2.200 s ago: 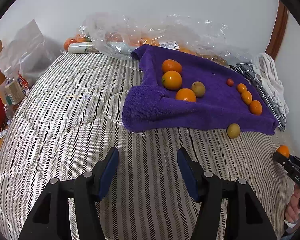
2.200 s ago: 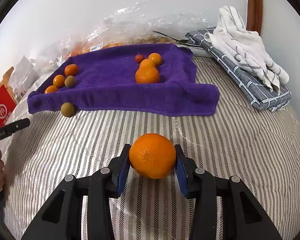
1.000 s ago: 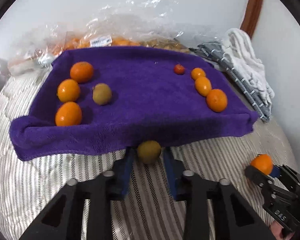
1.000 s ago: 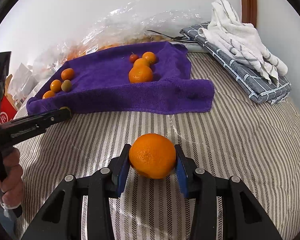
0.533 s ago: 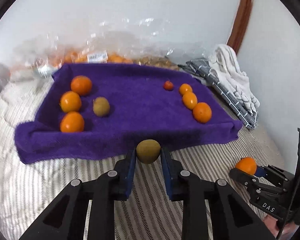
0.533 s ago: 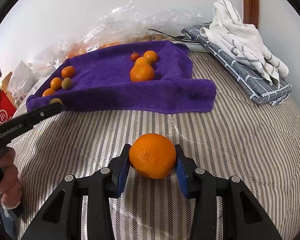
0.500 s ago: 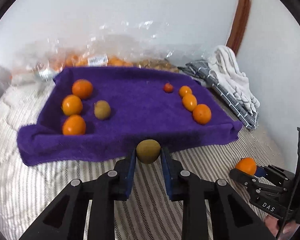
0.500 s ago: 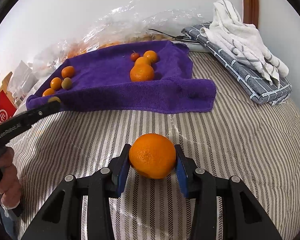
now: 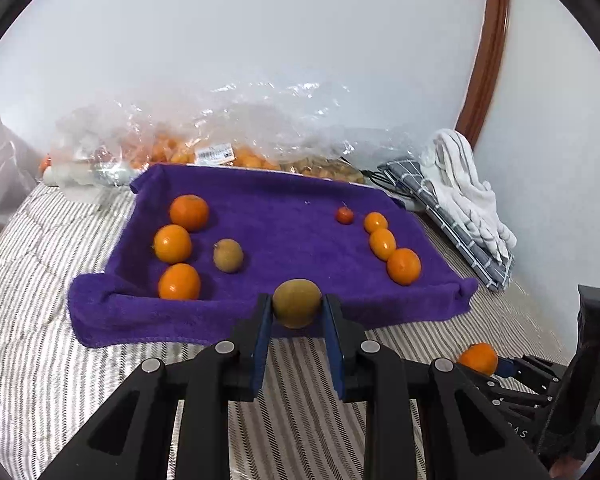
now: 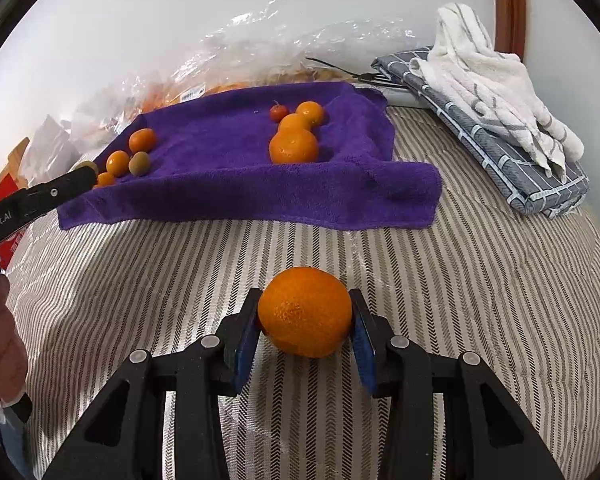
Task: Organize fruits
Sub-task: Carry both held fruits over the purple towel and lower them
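Observation:
My left gripper (image 9: 296,312) is shut on a brown-green kiwi (image 9: 297,302) and holds it above the near edge of the purple towel (image 9: 292,220). On the towel lie three oranges in a column at the left (image 9: 173,243), a second kiwi (image 9: 228,255), a small red fruit (image 9: 344,215) and three oranges at the right (image 9: 403,265). My right gripper (image 10: 305,320) is shut on a large orange (image 10: 305,310) above the striped bedding, short of the towel (image 10: 228,152). It also shows at the lower right of the left wrist view (image 9: 478,358).
A clear plastic bag with several oranges (image 9: 220,148) lies behind the towel against the wall. Folded grey and white cloths (image 10: 496,120) sit at the right. The striped quilt (image 10: 480,280) covers the bed. A red box (image 10: 8,192) stands at the far left.
My left gripper closed on the kiwi beside the towel, lifted it and moved it up over the towel's near edge. My right gripper keeps holding the orange almost still.

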Demonstrator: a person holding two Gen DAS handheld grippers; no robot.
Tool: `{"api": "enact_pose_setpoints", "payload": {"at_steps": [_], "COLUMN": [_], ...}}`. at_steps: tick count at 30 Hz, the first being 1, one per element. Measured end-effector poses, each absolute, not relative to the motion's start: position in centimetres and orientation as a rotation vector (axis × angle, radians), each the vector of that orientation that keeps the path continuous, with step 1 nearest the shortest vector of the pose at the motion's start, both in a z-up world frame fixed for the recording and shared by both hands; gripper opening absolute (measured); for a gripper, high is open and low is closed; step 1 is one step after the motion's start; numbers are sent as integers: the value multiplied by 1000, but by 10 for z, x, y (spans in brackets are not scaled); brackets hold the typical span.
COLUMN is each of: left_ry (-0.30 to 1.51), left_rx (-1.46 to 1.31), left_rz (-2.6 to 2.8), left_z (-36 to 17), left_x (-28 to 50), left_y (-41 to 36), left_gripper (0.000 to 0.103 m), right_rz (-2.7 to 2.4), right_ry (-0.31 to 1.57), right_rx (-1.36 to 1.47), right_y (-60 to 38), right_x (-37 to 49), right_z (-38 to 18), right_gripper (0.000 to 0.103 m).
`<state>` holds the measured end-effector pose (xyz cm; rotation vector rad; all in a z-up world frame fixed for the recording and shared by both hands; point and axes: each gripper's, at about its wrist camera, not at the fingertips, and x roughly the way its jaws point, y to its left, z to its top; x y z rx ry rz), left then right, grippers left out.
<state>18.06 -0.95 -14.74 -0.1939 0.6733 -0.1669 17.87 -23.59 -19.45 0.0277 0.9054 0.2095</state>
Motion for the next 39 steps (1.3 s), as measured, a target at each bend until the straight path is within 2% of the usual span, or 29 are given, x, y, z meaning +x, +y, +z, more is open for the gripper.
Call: {"api": "enact_pose_setpoints", "payload": {"at_steps": [13, 21, 28, 34, 39], "left_ry": [626, 651, 690, 771, 810], "left_rx": [-246, -267, -279, -217, -172], "left_rz": [-84, -29, -76, -65, -45], "left_z": [-138, -141, -121, -130, -147], "left_x": [178, 187, 207, 242, 251], "left_y": [18, 37, 53, 40, 32], "left_gripper": [24, 24, 24, 24, 24], "right_rz": [156, 187, 222, 269, 295], "right_ry": [934, 873, 820, 844, 864], "right_rx": [55, 23, 34, 33, -26], "right_y": [-243, -234, -221, -194, -172], "right_x": [182, 201, 245, 291, 293], "right_z": [-192, -151, -127, -139, -164], "right_gripper": [42, 42, 42, 42, 42]}}
